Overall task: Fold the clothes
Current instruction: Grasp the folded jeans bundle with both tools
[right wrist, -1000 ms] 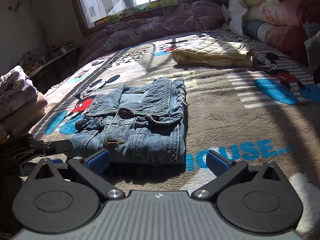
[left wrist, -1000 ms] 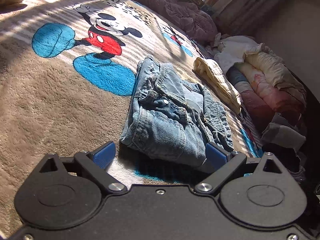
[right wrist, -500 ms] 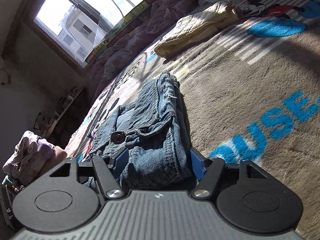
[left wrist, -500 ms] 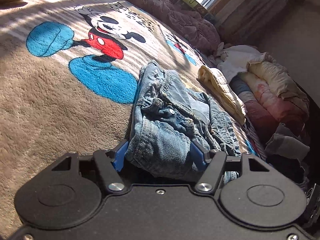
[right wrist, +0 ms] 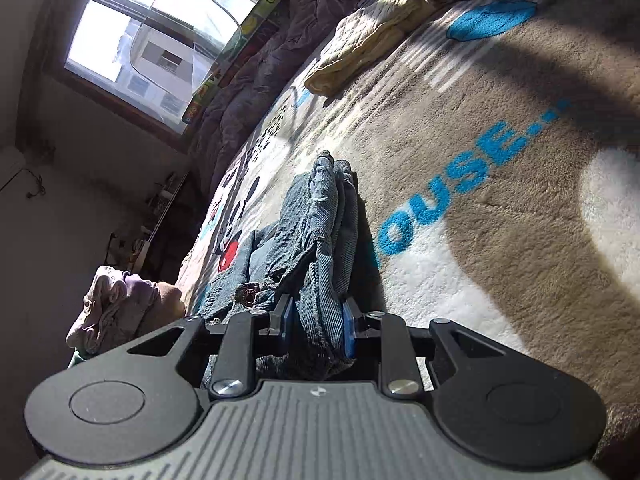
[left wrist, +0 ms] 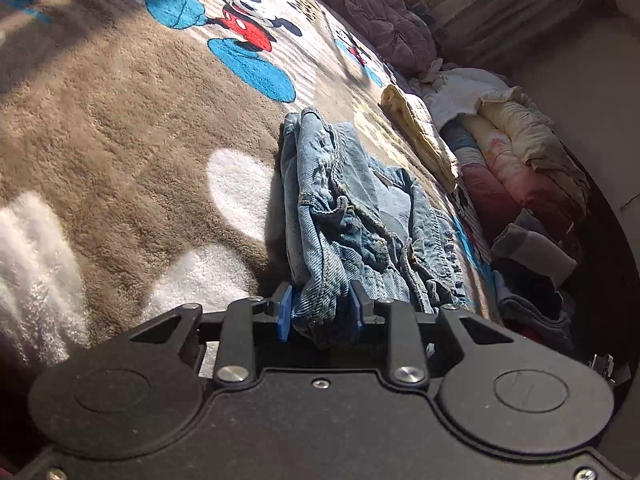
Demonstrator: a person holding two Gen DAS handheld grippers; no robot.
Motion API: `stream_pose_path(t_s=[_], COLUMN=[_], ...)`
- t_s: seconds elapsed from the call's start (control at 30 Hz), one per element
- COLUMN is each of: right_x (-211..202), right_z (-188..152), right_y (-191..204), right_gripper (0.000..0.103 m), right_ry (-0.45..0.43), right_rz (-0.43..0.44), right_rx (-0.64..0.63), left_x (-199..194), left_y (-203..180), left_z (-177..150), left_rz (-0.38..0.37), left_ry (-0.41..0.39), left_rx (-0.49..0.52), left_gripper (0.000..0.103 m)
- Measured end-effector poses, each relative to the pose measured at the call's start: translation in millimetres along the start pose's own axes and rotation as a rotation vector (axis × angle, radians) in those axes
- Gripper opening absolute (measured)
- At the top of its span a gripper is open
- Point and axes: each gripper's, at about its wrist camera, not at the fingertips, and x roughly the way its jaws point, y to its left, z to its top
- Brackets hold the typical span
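A folded blue denim jacket (left wrist: pixel 352 216) lies on a brown cartoon-print blanket (left wrist: pixel 120 128). In the left wrist view my left gripper (left wrist: pixel 320 312) has its blue pads pressed on the jacket's near edge, jaws still closing, the cloth bunched between them. From the other side, my right gripper (right wrist: pixel 318 322) pinches the opposite edge of the denim jacket (right wrist: pixel 316 224); its jaws are closing too, with the fabric squeezed between the pads. A metal snap button shows beside the right gripper's left pad.
A folded yellow quilted garment (left wrist: pixel 420 136) lies beyond the jacket. Rolled quilts and clothes (left wrist: pixel 520 168) pile along the bed's side. A purple duvet (right wrist: pixel 288 40) lies under the window (right wrist: pixel 168 36). More crumpled clothes (right wrist: pixel 116 304) sit at the left.
Both grippers moved onto the jacket's edges and their jaws came in from wide open onto the denim. The right gripper rolled, tilting its view.
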Motion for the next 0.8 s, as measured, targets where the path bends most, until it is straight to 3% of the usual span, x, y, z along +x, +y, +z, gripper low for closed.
stream_pose_path(t_s=[0.1, 0.13, 0.23, 0.3, 0.4, 0.47, 0.53, 0.8], right_x=[-18.0, -18.8, -10.9, 10.3, 34.1, 44.6, 56.4, 64.9], right_z=[-21.2, -25.6, -38.1, -42.5, -48.9, -48.5, -49.3, -60.6], right_y=[21.9, 33.6, 68.0, 80.3, 88.6, 86.3, 81.0, 78.9], right_gripper=[0.03, 0.03, 0.03, 0.031, 0.034, 0.045, 0.053, 0.051], right_ry=[-0.059, -0.089, -0.172, -0.175, -0.197, -0.184, -0.148, -0.09], right_rz=[-0.077, -0.079, -0.088, -0.078, -0.117, -0.127, -0.14, -0.183], right_rx=[-0.242, -0.343, -0.64, -0.757, -0.874, -0.879, -0.86, -0.913], left_x=[-18.2, -21.3, -3.8, 17.5, 40.4, 60.6, 74.4, 72.4], left_y=[-39.4, -52.8, -70.9, -75.4, -70.1, -67.4, -66.5, -68.9], left_z=[-7.9, -9.4, -12.9, -11.8, -8.8, -14.0, -22.1, -19.0], left_rz=[0.101, 0.105, 0.043, 0.05, 0.027, 0.072, 0.117, 0.12], left_ry=[-0.172, -0.233, -0.315, -0.295, -0.258, -0.192, -0.174, -0.154], left_rx=[0.333, 0.429, 0.581, 0.617, 0.583, 0.613, 0.669, 0.676], left_gripper=[0.043, 0.054, 0.057, 0.057, 0.057, 0.065, 0.066, 0.068])
